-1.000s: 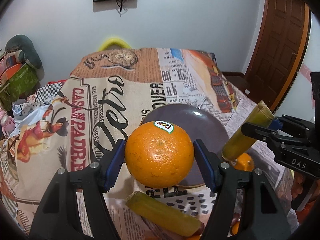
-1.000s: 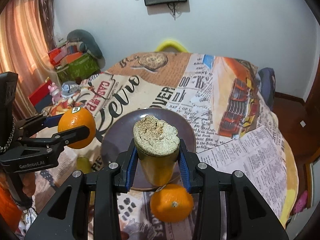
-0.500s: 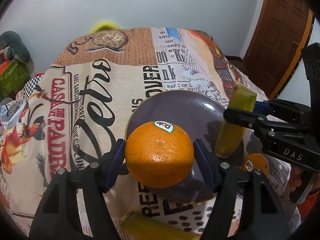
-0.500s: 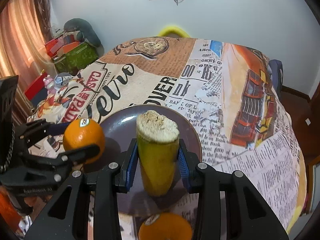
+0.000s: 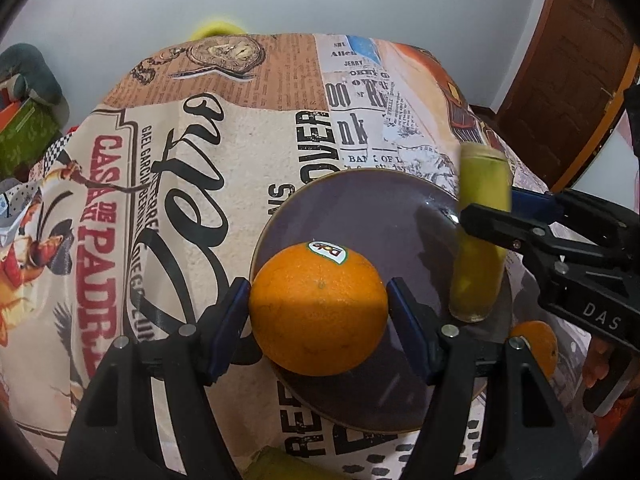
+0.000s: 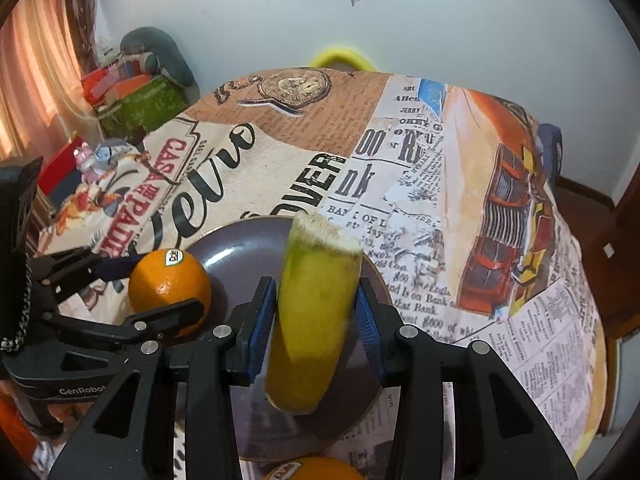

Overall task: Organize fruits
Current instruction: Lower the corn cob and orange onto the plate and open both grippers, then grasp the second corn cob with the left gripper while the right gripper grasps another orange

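The left gripper (image 5: pixel 319 326) is clamping an orange (image 5: pixel 319 307) over the purple plate's (image 5: pixel 360 200) near edge. The right gripper (image 6: pixel 316 326), jaws just easing apart, is loosely flanking an upright yellow-green stalk piece (image 6: pixel 310 320) standing on the plate; a second orange (image 6: pixel 316 472) is lying below its fingers.

Orange orange (image 5: pixel 318 308), dark purple plate (image 5: pixel 360 204)

Black plastic gripper (image 5: pixel 319 309) bodies w/ blue pads (image 5: pixel 229 326), silver screws, "DAS"/"GenRobot" marks.

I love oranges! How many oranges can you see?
2. One orange is in the left gripper over the plate; another orange lies on the tablecloth beside the plate. More may be hidden.
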Motion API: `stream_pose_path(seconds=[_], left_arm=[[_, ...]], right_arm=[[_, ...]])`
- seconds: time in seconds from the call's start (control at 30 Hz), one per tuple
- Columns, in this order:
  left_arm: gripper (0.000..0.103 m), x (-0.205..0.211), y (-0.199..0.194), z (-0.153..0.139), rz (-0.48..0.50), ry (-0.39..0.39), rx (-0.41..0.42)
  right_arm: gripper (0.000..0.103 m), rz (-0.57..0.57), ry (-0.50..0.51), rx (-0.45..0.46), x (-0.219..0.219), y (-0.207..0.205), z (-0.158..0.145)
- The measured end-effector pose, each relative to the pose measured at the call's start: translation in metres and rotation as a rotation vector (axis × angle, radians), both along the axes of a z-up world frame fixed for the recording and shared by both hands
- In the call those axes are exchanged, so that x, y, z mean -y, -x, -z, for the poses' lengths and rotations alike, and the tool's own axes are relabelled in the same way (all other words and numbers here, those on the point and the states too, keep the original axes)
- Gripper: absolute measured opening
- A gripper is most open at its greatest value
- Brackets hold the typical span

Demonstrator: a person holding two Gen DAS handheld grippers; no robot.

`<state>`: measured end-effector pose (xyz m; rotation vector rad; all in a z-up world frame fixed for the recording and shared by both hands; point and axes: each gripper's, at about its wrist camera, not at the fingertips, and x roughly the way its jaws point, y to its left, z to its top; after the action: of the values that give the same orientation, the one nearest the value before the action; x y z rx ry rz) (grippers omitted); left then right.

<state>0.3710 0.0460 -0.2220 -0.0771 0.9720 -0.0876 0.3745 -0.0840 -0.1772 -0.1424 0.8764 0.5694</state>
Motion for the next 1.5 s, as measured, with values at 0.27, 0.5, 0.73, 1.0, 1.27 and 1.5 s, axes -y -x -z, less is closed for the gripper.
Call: stream_pose_path(seconds=[0.27,0.5,0.73,1.0,1.27,1.5], left_arm=[[0.074,-0.001,0.014,-0.027,-0.016,-0.001,0.079],[0.074,-0.005,0.037,-0.046,-0.036,-0.015,0.104],[0.074,-0.008,0.067,-0.058,-0.056,-0.032,0.113],[0.074,-0.012,0.101,-0.052,-0.082,-0.017,0.07],[0.074,-0.005,0.126,-0.031,-0.083,0.0,0.015],[0.074,0.003,0.125,-0.002,-0.108,0.03,-0.05]], right_arm=[[0.038,0.011,-0.022,0.014,0.013,0.016,-0.011],[0.045,0.038,-0.041,0.062,0.026,0.043,-0.033],[0.046,0.045,-0.053,0.094,0.038,0.074,-0.05],[0.055,0.064,-0.04,0.12,0.05,0.114,-0.05],[0.06,0.09,-0.06,0.081,0.063,0.136,-0.037],[0.061,0.111,-0.058,0.025,0.073,0.139,-0.017]])
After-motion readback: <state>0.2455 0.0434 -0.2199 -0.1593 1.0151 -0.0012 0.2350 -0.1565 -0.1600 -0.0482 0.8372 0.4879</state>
